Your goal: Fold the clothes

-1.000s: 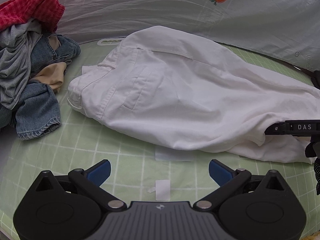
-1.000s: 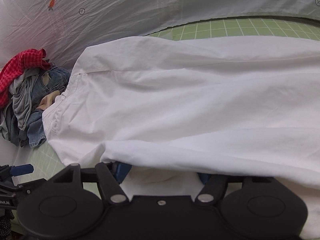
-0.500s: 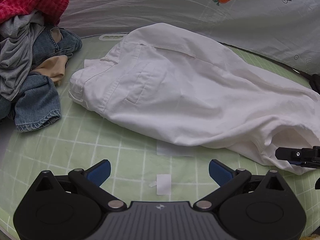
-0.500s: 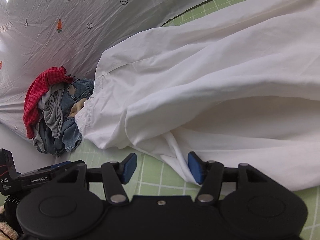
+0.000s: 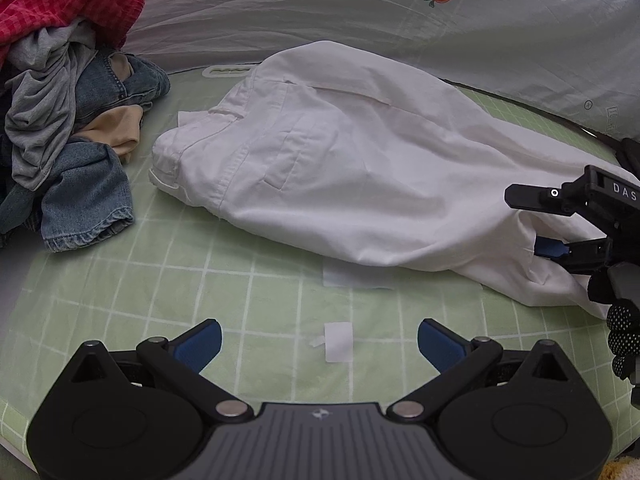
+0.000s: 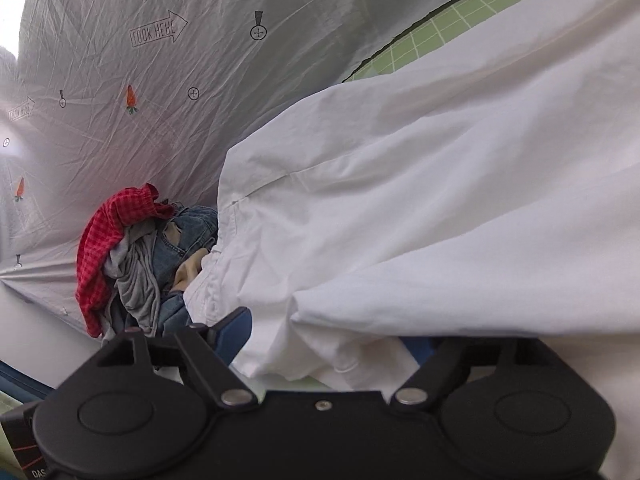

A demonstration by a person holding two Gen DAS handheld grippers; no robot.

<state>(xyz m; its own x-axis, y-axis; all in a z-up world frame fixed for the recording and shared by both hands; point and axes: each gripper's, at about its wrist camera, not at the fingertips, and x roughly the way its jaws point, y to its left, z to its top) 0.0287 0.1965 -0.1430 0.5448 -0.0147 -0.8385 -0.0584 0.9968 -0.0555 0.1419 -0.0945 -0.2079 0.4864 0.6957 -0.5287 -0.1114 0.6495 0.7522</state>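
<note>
From the left wrist camera, the white trousers (image 5: pixel 352 168) lie spread across the green grid mat (image 5: pixel 168 280), waistband toward the pile of clothes (image 5: pixel 68 120) at the far left and legs running off to the right. The left gripper (image 5: pixel 318 340) sits low over bare mat on the near side of the trousers, apart from them, its blue-padded jaws wide apart with nothing between them; a small white tape patch (image 5: pixel 338 342) lies on the mat right in that gap. At the right edge the right gripper (image 5: pixel 548 224) reaches in at the trouser-leg end, one finger above the cloth and one blue pad tucked under the fold. A wrinkled grey sheet printed with carrots (image 5: pixel 400 20) rises behind the mat. From the right wrist camera, the trousers (image 6: pixel 440 208) fill most of the frame and drape over the right gripper (image 6: pixel 332 340); its left blue pad (image 6: pixel 236 332) shows beside the bunched hem, the other is mostly hidden under cloth, and the jaws stand spread around the fabric, not pinched on it. The pile of clothes (image 6: pixel 132 264), red check on top, sits beyond, against the sheet (image 6: pixel 140 80), with a strip of mat (image 6: pixel 460 20) at upper right.
</note>
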